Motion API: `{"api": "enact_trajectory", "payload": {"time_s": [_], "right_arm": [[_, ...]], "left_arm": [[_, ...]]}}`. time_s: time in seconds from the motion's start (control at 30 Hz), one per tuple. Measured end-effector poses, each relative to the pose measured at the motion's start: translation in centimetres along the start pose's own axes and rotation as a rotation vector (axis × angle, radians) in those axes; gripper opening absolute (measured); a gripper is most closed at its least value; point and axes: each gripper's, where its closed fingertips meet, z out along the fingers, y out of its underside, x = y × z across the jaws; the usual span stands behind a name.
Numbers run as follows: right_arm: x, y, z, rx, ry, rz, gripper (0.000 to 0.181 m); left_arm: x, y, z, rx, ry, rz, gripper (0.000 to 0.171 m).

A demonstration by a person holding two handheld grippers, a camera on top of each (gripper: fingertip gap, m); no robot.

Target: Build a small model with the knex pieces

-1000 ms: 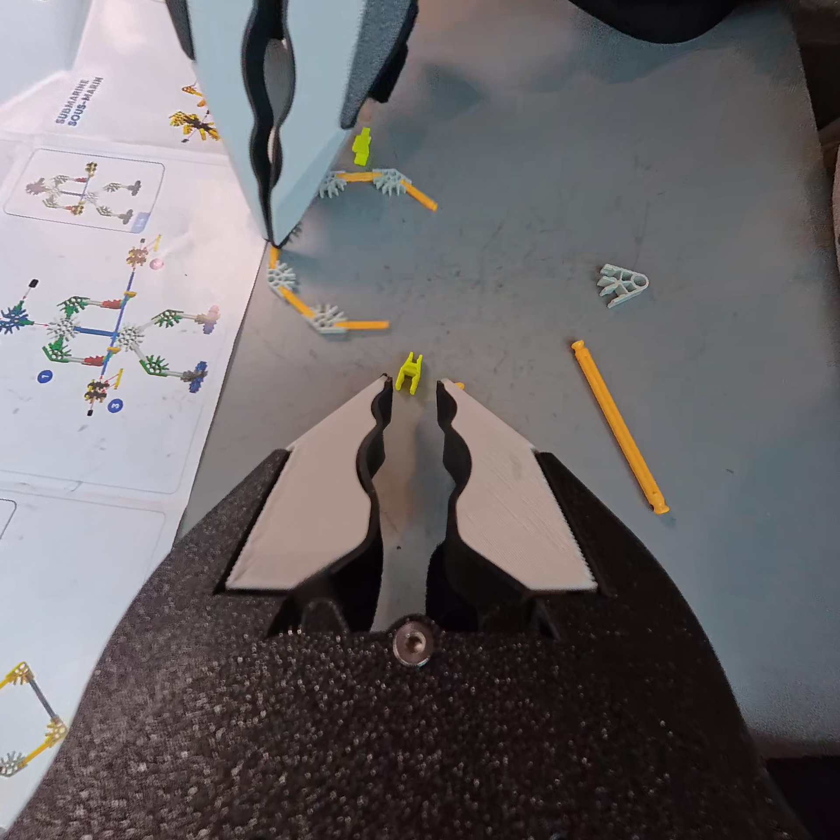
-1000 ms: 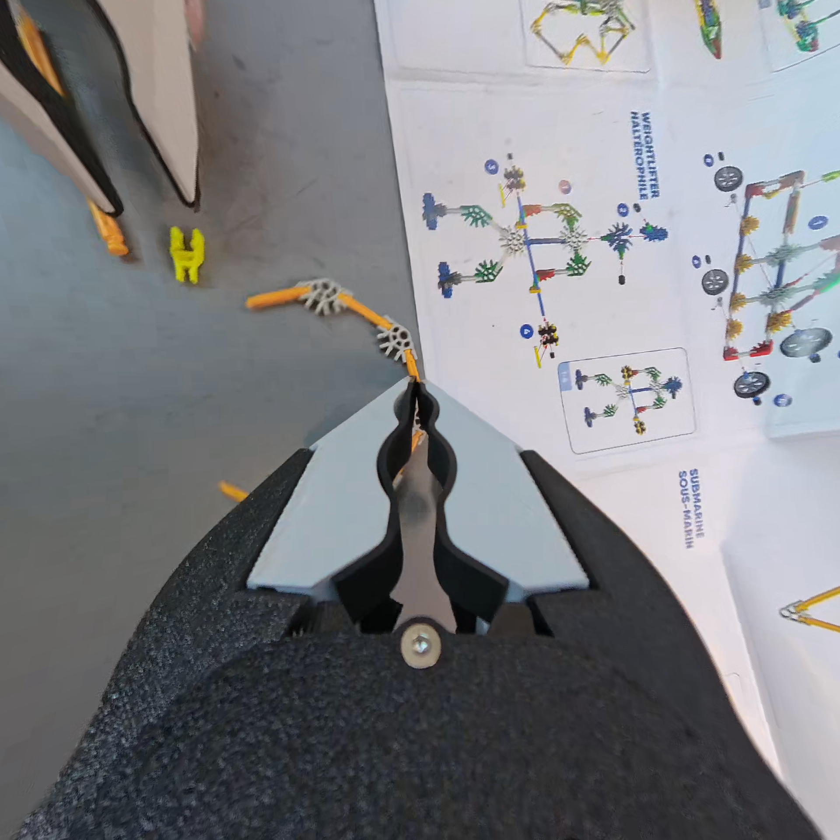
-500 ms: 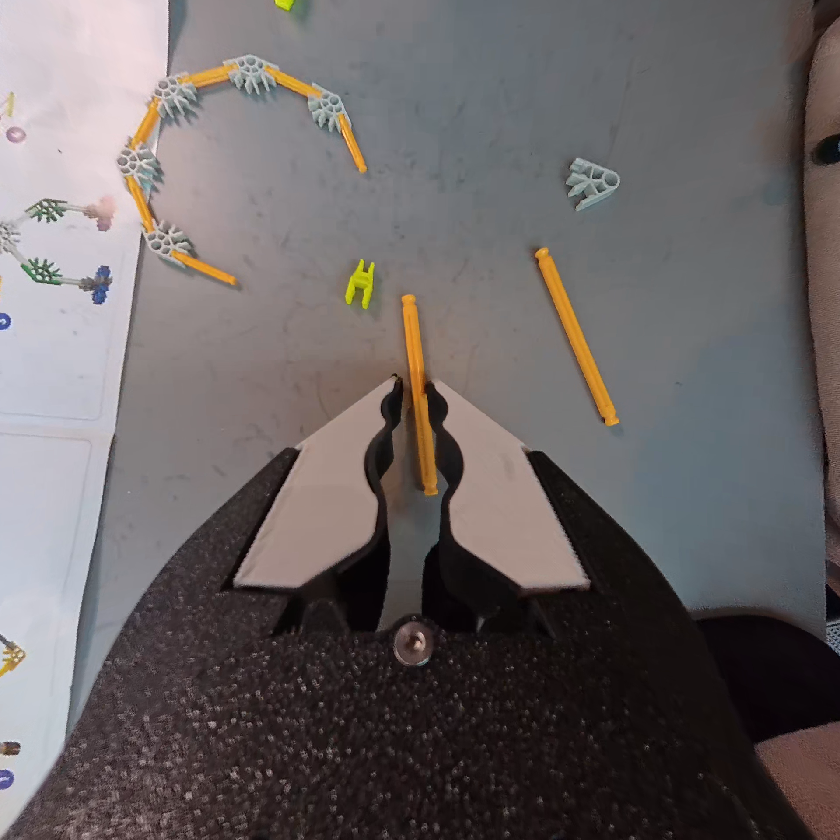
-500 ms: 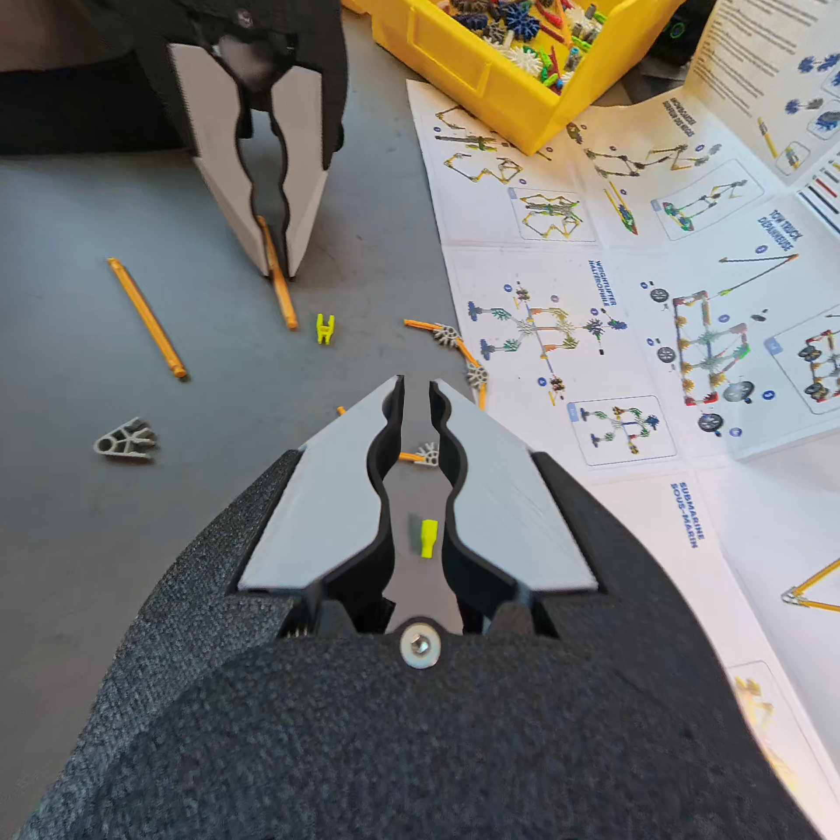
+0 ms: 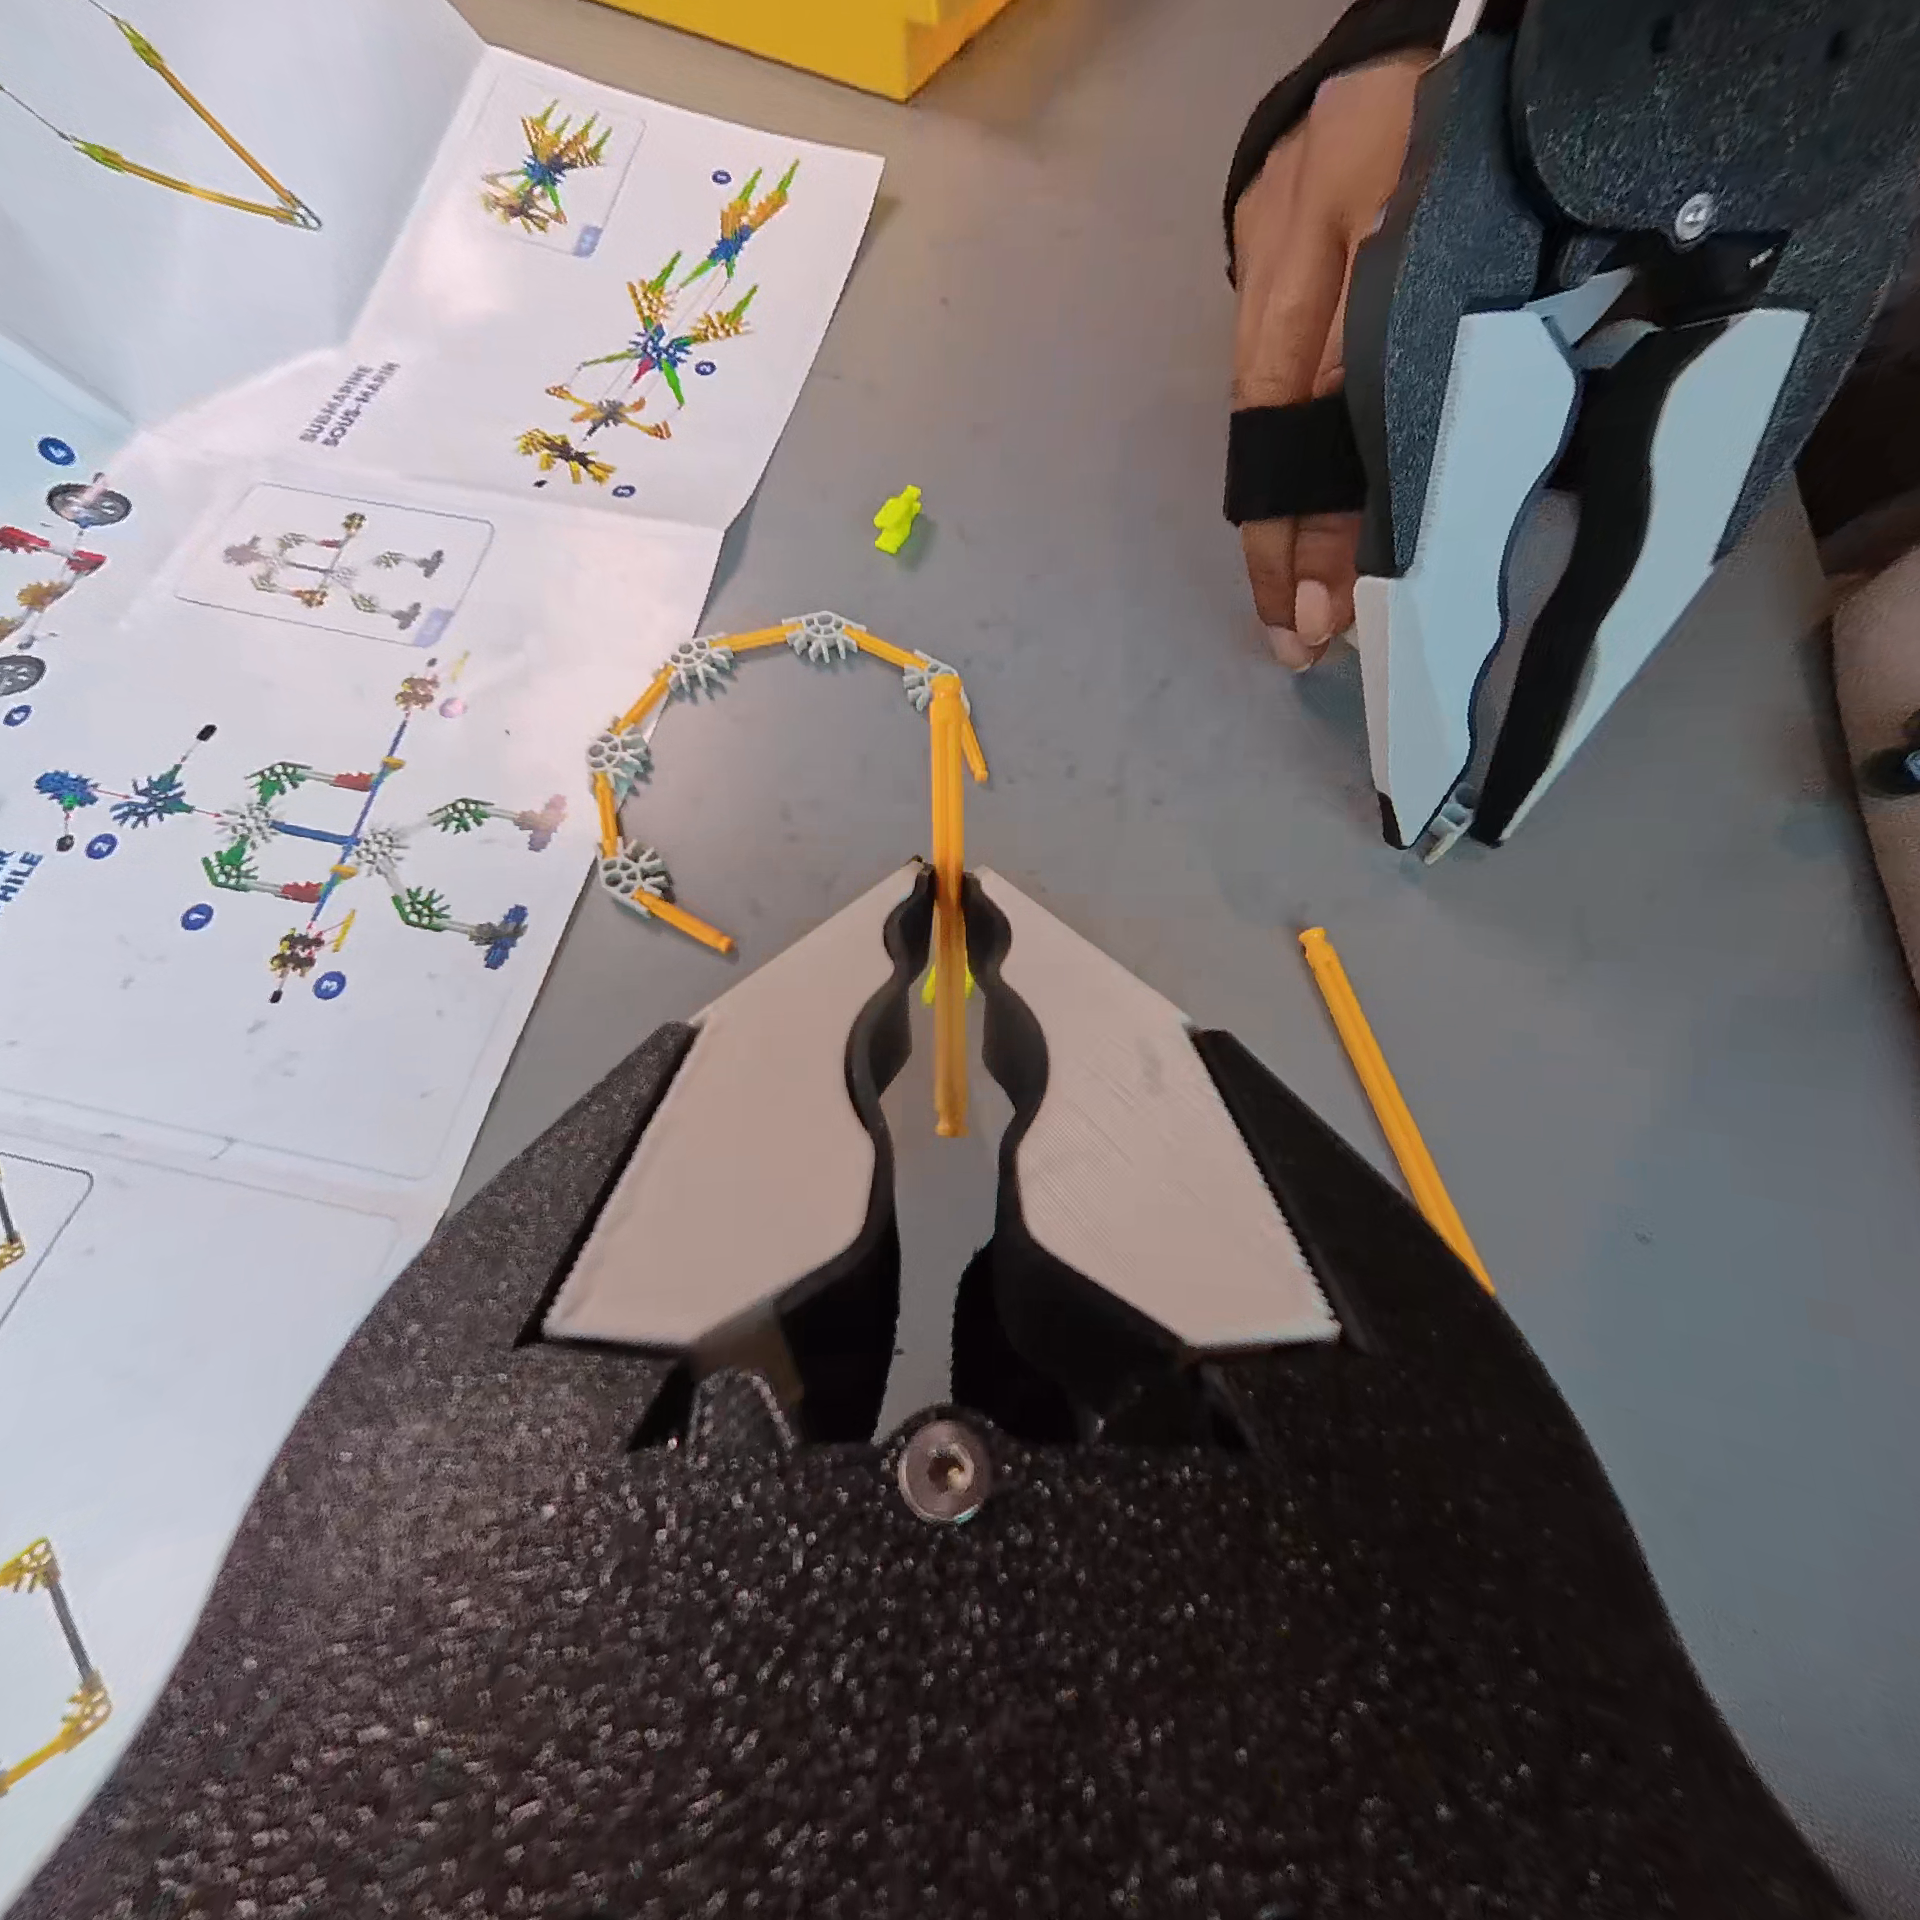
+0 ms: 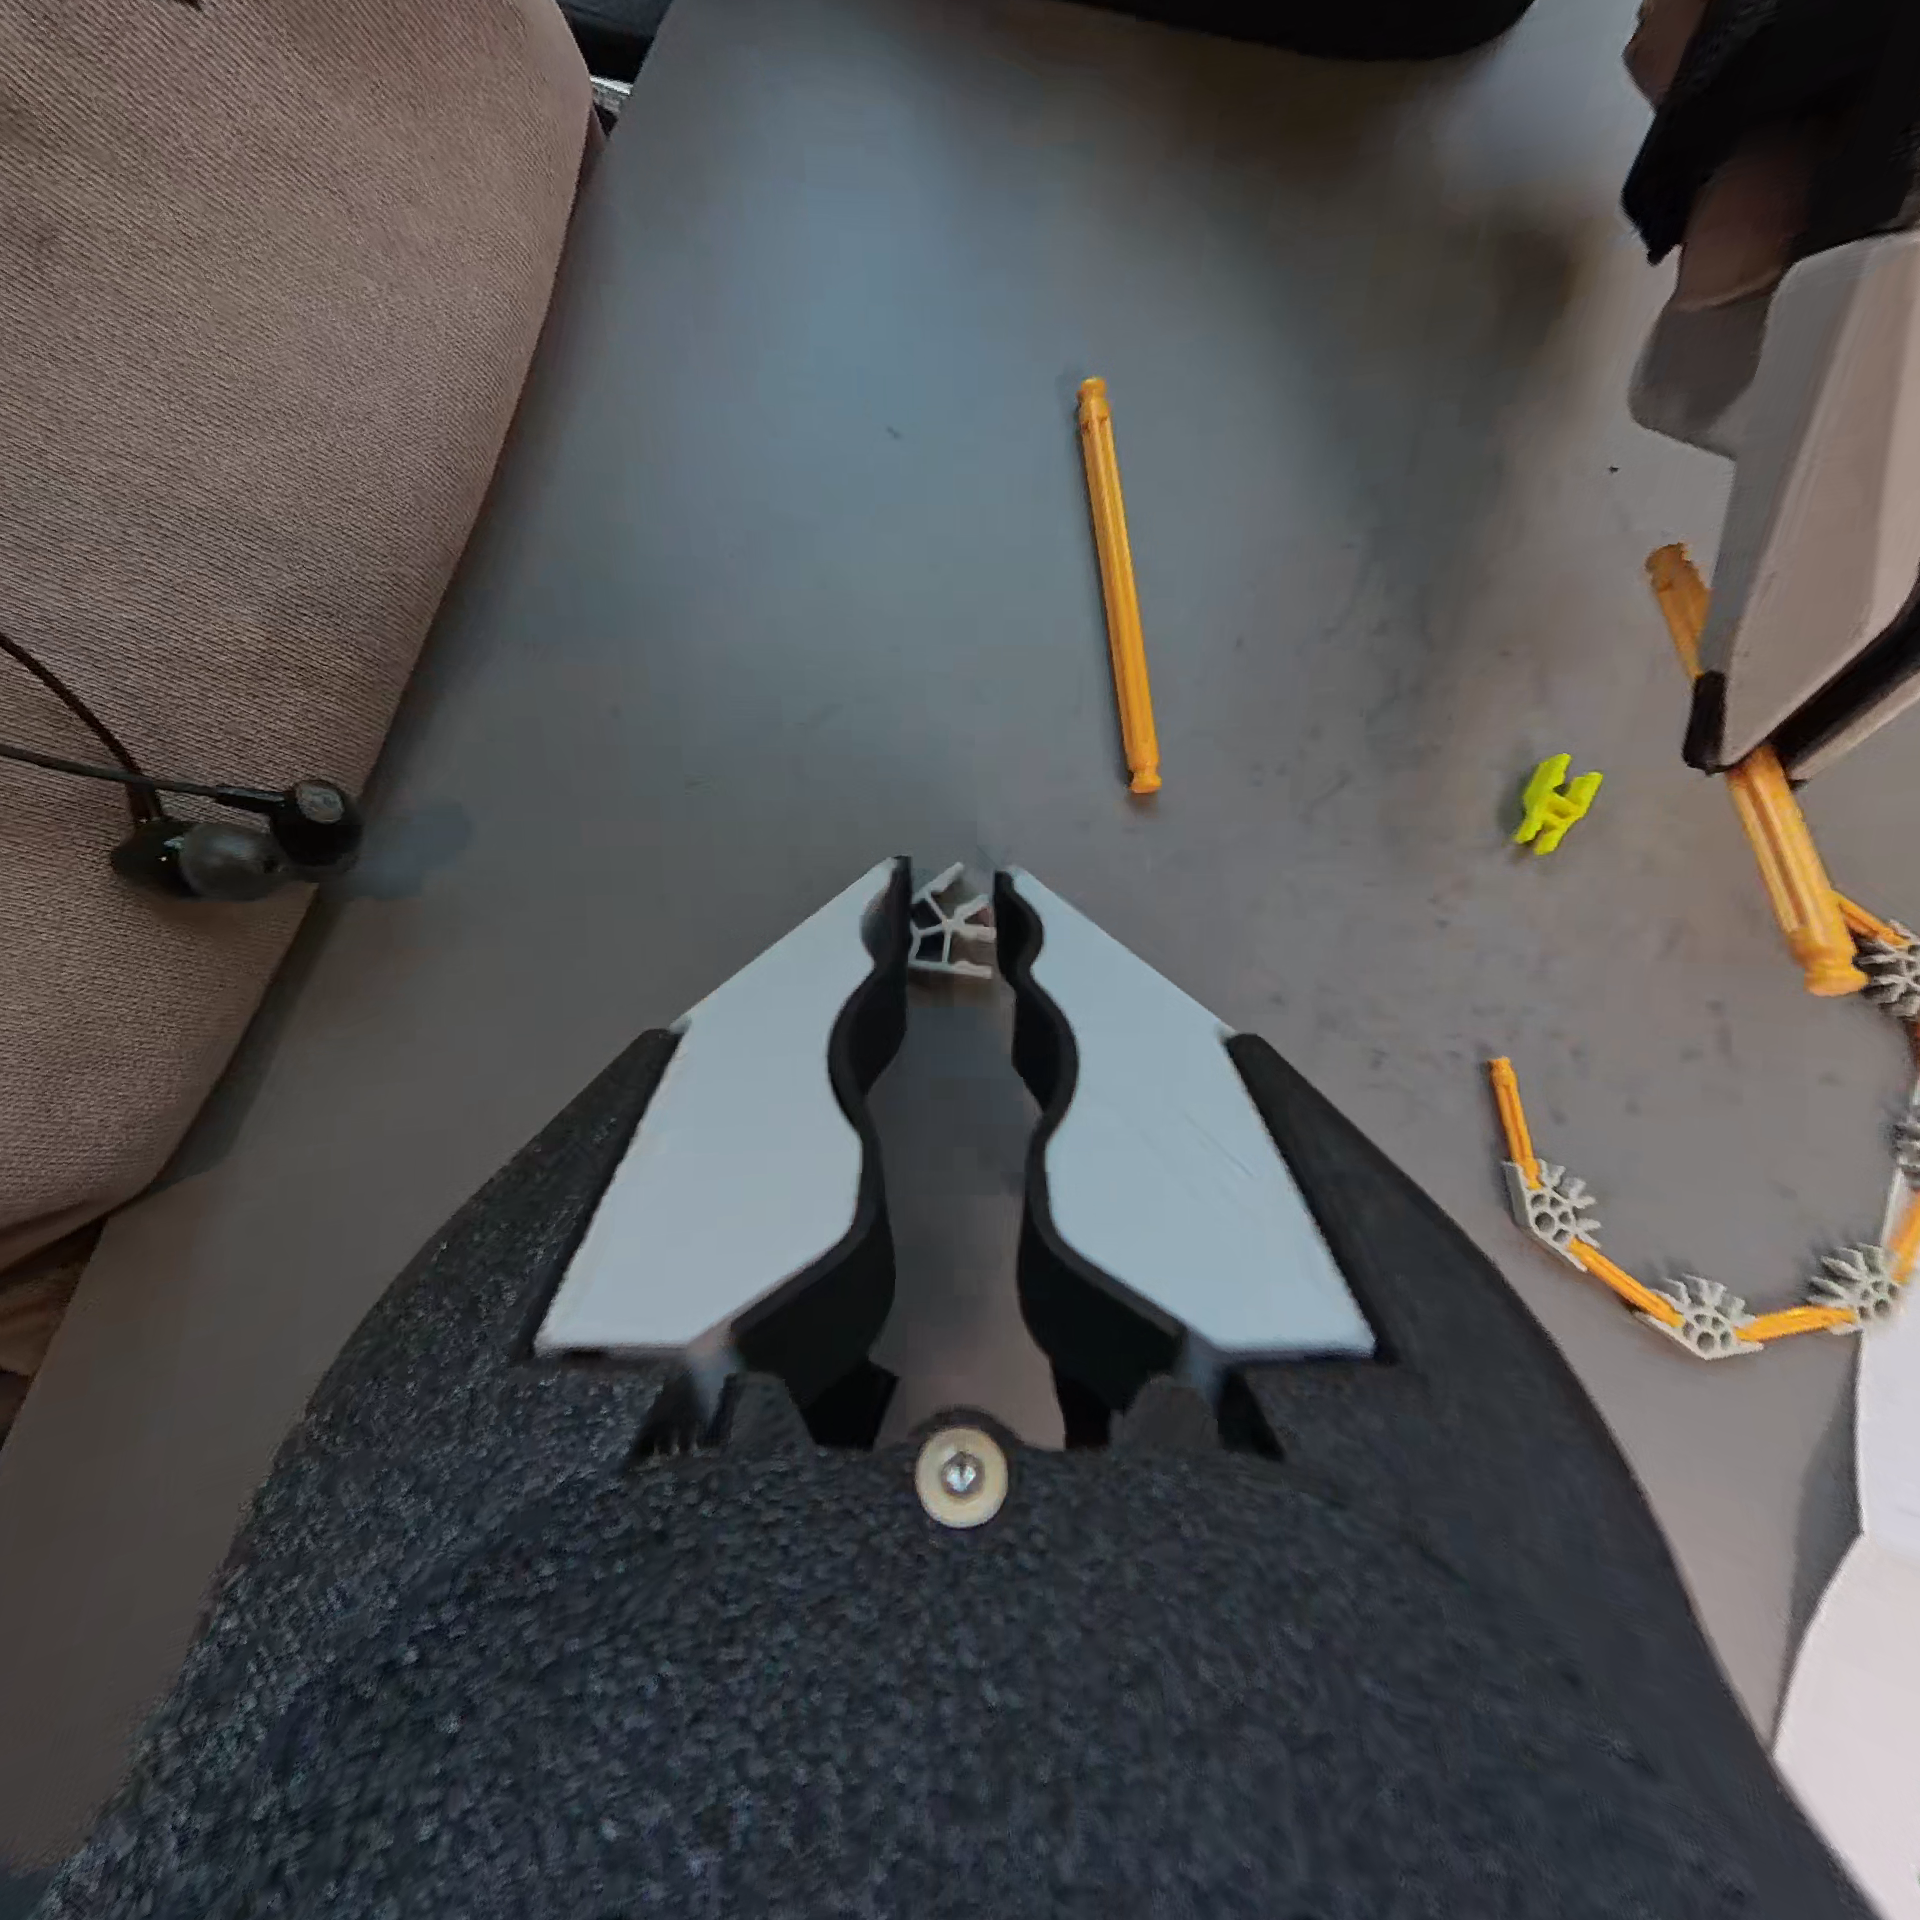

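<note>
My left gripper point(image 5: 943, 883) is shut on an orange rod point(image 5: 948, 790), gripped near its middle. The rod's far end sits at the end grey connector of a curved chain of orange rods and grey connectors point(image 5: 821, 636) lying on the grey table. My right gripper point(image 6: 948, 873) points down at the table with a small grey connector point(image 6: 945, 925) between its fingertips, which stand against both its sides. The right gripper point(image 5: 1446, 831) also shows in the left wrist view, held by a hand point(image 5: 1288, 312). The held rod point(image 6: 1782, 862) and the chain point(image 6: 1704, 1320) show at the right wrist view's right edge.
A loose orange rod point(image 5: 1382, 1091) lies right of my left gripper. A yellow-green clip point(image 5: 899, 517) lies beyond the chain, another point(image 6: 1553, 802) beside the held rod. An instruction sheet point(image 5: 312, 623) covers the left, a yellow bin point(image 5: 831, 42) behind it. A brown cushion point(image 6: 208, 416) with black earphones point(image 6: 229, 842) borders the table. Some 12 centimetres of space lies between my two pairs of fingers.
My left gripper closed on the orange rod and carried it to the chain's end. My right gripper let go of the chain, swung away and came down around the grey connector.
</note>
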Motion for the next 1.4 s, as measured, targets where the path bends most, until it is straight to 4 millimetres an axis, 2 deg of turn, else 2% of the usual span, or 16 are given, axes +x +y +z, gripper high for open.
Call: {"api": "enact_trajectory", "payload": {"time_s": [0.07, 0.27, 0.43, 0.53, 0.73, 1.0, 1.4], "right_arm": [[0.5, 0.6, -0.4, -0.007, 0.019, -0.004, 0.005], [2.6, 1.8, -1.7, 0.019, 0.067, 0.055, 0.01], [4.1, 1.3, -4.9, 0.116, 0.117, 0.108, 0.015], [4.6, 1.6, -6.2, 0.146, 0.126, 0.136, 0.015], [3.3, 1.8, -5.3, 0.13, 0.066, 0.106, 0.004], [2.9, 1.2, -3.7, 0.123, 0.051, 0.095, 0.0], [2.7, 2.1, -2.2, 0.044, 0.045, 0.095, 0.0]], "left_arm": [[0.4, -0.3, 0.2, 0.016, 0.015, 0.0, 0.005], [2.0, -0.5, 1.6, 0.008, 0.05, 0.051, 0.005], [3.1, -0.3, 2.3, -0.014, 0.054, 0.141, 0.005], [4.5, -0.6, 2.6, -0.011, 0.096, 0.197, 0.005], [7.5, -0.1, 3.7, -0.069, 0.184, 0.291, 0.005], [7.7, 1.4, 4.0, -0.148, 0.185, 0.362, 0.005], [7.3, 1.8, 4.0, -0.162, 0.177, 0.362, 0.005]]}}
